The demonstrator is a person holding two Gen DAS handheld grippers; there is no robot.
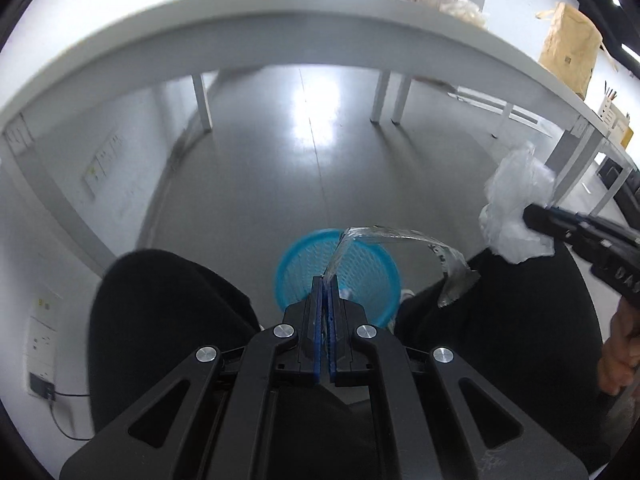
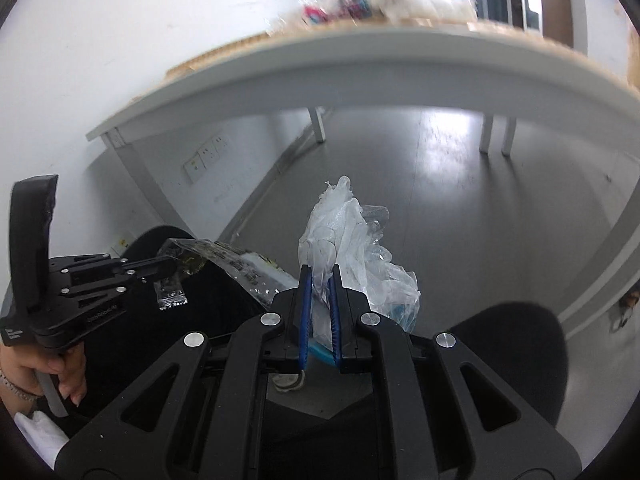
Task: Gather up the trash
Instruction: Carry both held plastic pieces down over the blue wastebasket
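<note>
Table edge: white table [image 1: 280,20] front edge arcs across both views above the grippers; clutter on top, blurred.
Floor room: grey floor [image 1: 320,168] open between the table legs.
Bin: blue mesh wastebasket [image 1: 360,276] on the floor, between the person's dark-trousered knees, below the left gripper's tips.
Left gripper [image 1: 326,280]: jaws clamped on a clear plastic wrapper [image 1: 404,236], which trails rightward.
Right gripper [image 2: 320,276]: jaws pinching crumpled clear plastic [image 2: 344,236].
Writing: embossed letters on the right gripper body, unreadable; wrapper print illegible.
Bag: brown paper bag [image 1: 568,48] at the table's right end.
</note>
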